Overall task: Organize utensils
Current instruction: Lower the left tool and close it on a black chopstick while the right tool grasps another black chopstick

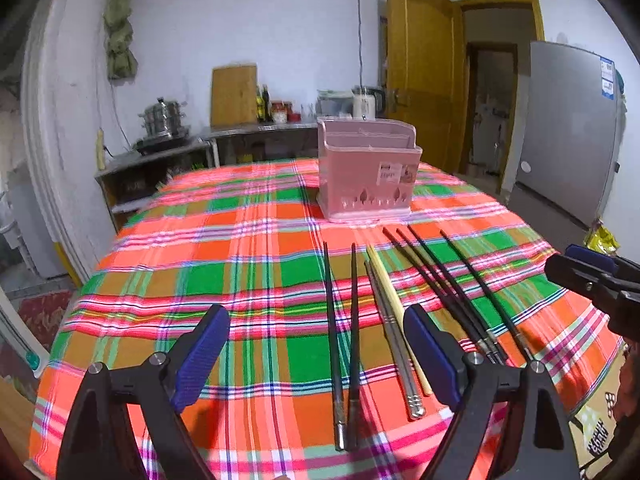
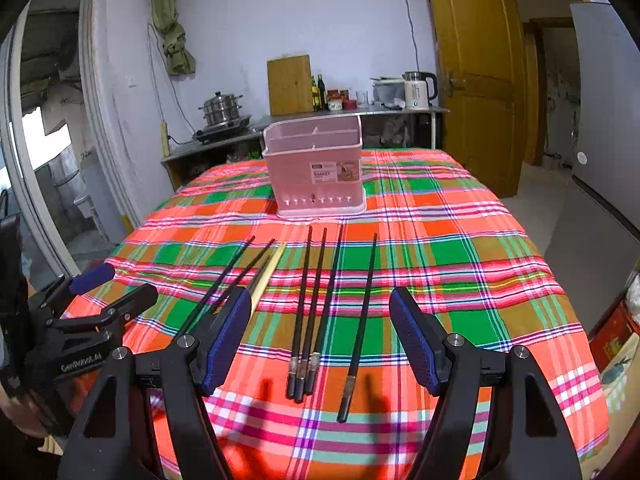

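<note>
A pink utensil holder (image 1: 368, 172) (image 2: 320, 168) stands upright on the far middle of the plaid tablecloth (image 1: 200, 240), its compartments showing nothing inside. Several chopsticks lie in front of it, pointing toward it. Under my left gripper (image 1: 316, 320) are two black chopsticks (image 1: 340, 344), with a metal pair and a pale wooden one (image 1: 394, 320) just right of them. Under my right gripper (image 2: 320, 300) are three black chopsticks (image 2: 310, 312) bunched together and a single black one (image 2: 362, 320). Both grippers hover open and hold nothing. Each shows at the edge of the other's view, the left gripper (image 2: 130, 280) and the right gripper (image 1: 560, 260).
Behind the table runs a steel counter (image 2: 400, 110) with a steamer pot (image 2: 222, 110), a cutting board (image 2: 290, 86), bottles and a kettle (image 2: 418, 88). A yellow door (image 2: 476, 72) and a grey fridge (image 1: 572, 128) stand to the right. Boxes sit off the table's right edge.
</note>
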`<state>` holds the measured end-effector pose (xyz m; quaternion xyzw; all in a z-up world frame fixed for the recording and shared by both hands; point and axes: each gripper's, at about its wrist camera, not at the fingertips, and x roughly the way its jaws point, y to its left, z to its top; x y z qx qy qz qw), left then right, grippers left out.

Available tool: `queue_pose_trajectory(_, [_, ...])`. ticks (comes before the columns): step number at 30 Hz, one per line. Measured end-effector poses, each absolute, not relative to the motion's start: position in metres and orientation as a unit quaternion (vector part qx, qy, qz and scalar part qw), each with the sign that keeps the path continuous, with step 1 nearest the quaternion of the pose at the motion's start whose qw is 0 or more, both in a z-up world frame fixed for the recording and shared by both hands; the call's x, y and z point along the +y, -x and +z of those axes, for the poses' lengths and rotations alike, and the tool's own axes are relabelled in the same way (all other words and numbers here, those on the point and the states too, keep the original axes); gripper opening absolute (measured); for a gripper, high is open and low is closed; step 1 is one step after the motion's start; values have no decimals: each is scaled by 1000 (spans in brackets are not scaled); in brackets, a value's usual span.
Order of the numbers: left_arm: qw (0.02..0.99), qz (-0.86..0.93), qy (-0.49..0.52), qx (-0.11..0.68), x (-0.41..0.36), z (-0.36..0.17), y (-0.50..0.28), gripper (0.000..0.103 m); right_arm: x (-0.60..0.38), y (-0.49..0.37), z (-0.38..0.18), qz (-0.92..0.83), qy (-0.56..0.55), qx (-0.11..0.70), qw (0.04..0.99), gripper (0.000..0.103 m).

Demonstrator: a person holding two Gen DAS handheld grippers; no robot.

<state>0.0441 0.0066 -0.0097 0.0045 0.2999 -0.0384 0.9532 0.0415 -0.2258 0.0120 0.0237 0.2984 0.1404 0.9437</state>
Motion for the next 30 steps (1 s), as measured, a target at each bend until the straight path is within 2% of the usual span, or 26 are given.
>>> queue_pose_trajectory(6, [942,-38,-6,332,18,-24,-88,88,-225,-74,1,137,-10,326,935,72])
queue_pose_trajectory(9, [935,-35,-5,352,24,-30,-111,77,-226,-98,-8,133,-13,348,928,72])
queue_pose_trajectory(16, [914,-52,5,403,28,-46,-156,62,-227,-144,-21,128,-12,377,917,70])
queue_pose_trajectory(17, [908,-57,9,415,28,-48,-164,61,-226,-148,-22,129,-11,380,916,68])
queue_pose_trajectory(20, [901,-65,11,428,27,-52,-176,52,-219,-168,-26,139,-4,393,909,55])
queue_pose_trajectory(22, [895,-71,19,439,26,-54,-185,47,-214,-180,-30,144,-2,403,904,43])
queue_pose_trajectory(25, [892,-79,16,445,23,-58,-195,40,-208,-197,-39,145,-2,422,895,32])
queue_pose_trajectory(30, [885,-88,24,456,22,-59,-202,34,-203,-217,-48,147,-3,444,884,23])
